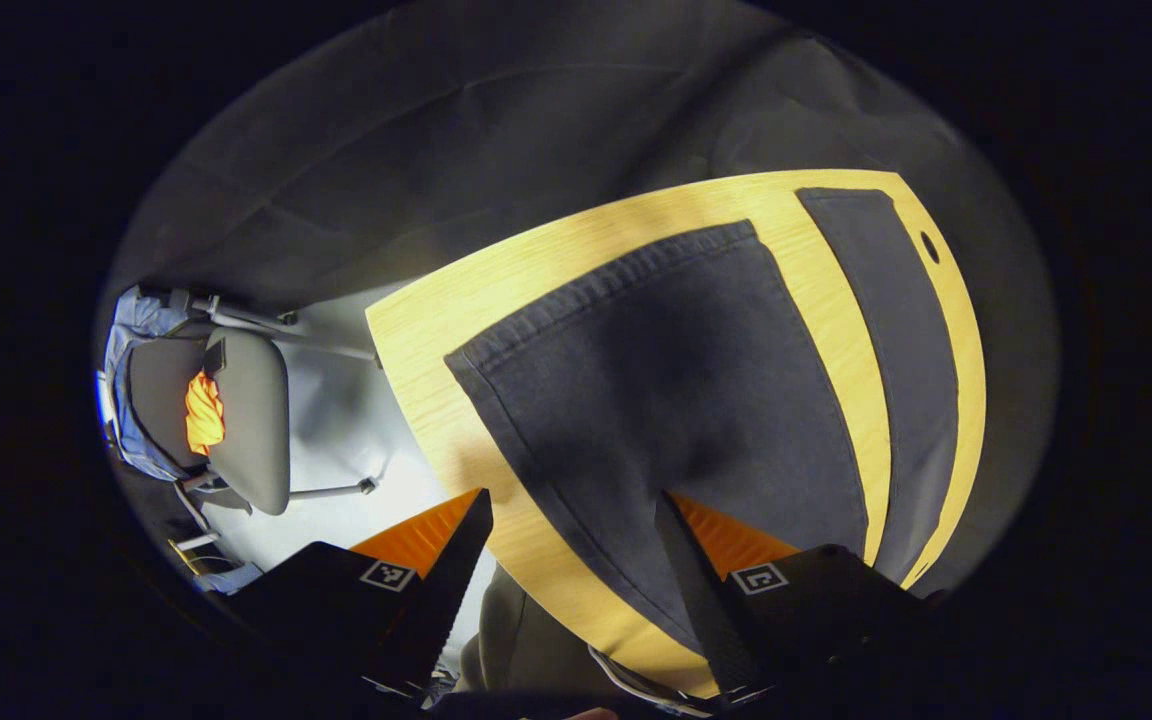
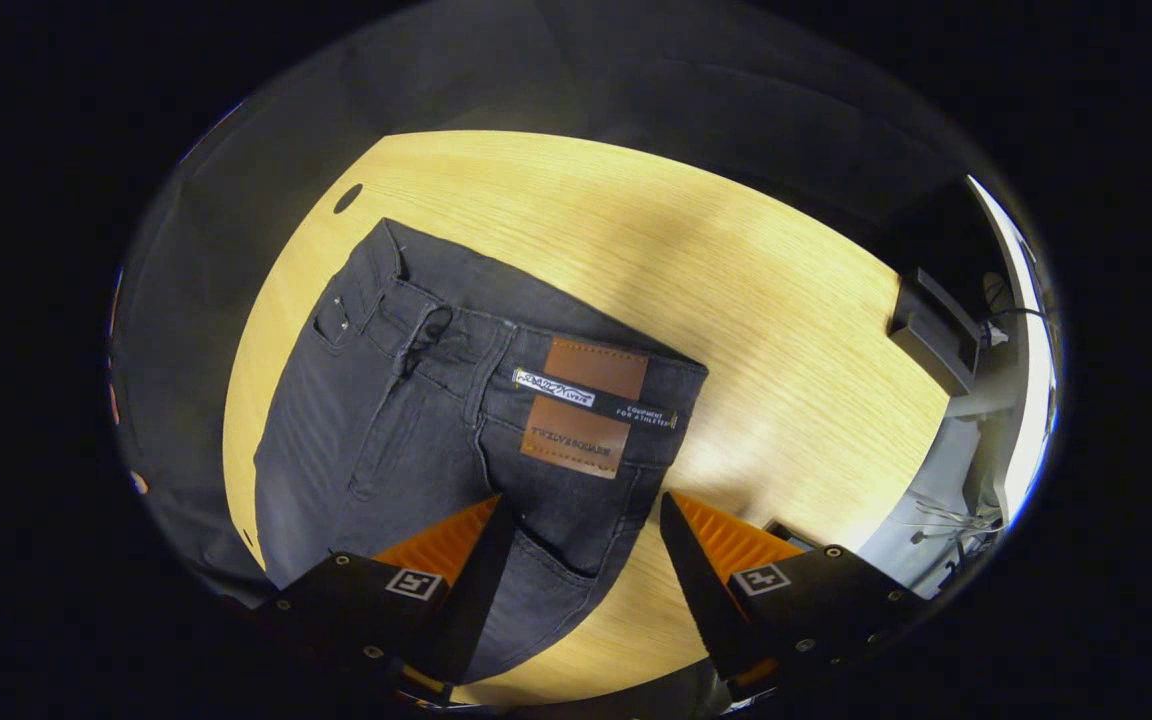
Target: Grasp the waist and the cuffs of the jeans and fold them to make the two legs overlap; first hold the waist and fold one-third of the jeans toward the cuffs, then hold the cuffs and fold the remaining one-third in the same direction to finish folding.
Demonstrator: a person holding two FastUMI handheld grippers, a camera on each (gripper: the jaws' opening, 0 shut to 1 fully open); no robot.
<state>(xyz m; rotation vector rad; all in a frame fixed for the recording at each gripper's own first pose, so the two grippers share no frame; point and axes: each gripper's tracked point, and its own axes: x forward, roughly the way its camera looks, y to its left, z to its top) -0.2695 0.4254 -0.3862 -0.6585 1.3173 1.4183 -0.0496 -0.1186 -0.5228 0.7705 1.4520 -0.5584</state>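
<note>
Jeans point(image 1: 676, 400) are seen in the left gripper view spread flat on the wooden table point(image 1: 416, 340), legs apart, the near cuff point(image 1: 596, 285) ahead. The left gripper point(image 1: 571, 560) is held wide open, empty, above that leg. In the right gripper view the waist point(image 2: 536, 350) is shown with its leather patch point(image 2: 586, 405); the right gripper point(image 2: 581, 570) is spread wide, nothing held. Cuff and waist edge should be pinched together so the legs are stacked evenly.

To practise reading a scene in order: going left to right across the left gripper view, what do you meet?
Chair → pale floor → wooden table edge → nearer jeans leg → strip of bare table → farther jeans leg.
</note>
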